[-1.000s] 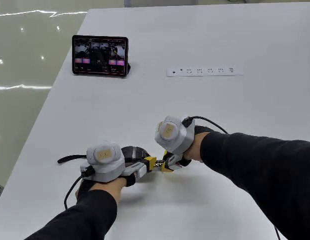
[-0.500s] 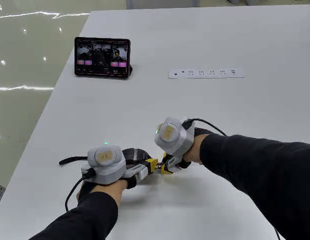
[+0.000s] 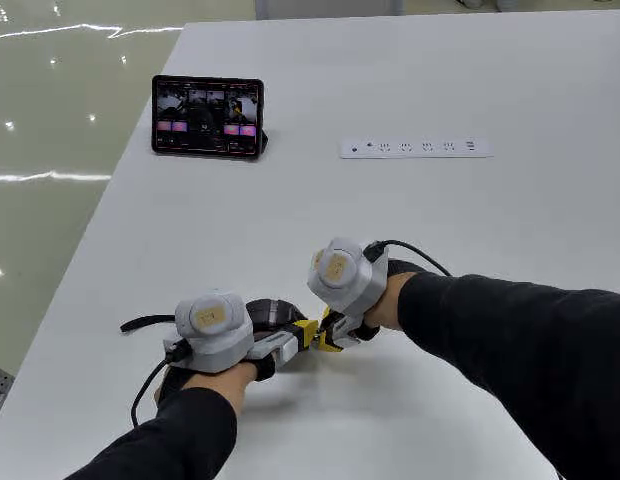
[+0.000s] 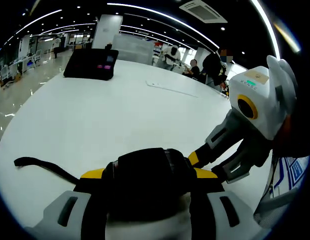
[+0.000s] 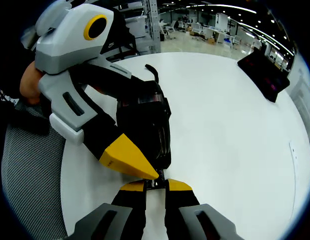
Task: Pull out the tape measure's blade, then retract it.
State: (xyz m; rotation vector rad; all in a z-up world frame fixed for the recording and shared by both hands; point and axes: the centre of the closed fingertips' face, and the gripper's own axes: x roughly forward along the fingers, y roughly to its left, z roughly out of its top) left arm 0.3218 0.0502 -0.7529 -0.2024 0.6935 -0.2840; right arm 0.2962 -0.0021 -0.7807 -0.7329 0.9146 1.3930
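Closely paired, left tool (image 4: 149,174) clamping black tape measure (image 5: 145,120), right tool (image 5: 156,186) pinching its blade tip (image 5: 158,177).

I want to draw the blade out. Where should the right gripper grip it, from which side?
The metal end hook at the mouth of the tape measure, head-on: it is the blade's one exposed part, and the left gripper clamps the body opposite.

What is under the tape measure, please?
The white table; the tape measure seems to rest on it, its strap lying alongside. The underside itself is hidden by its own body and the left hand-held gripper clamping it.
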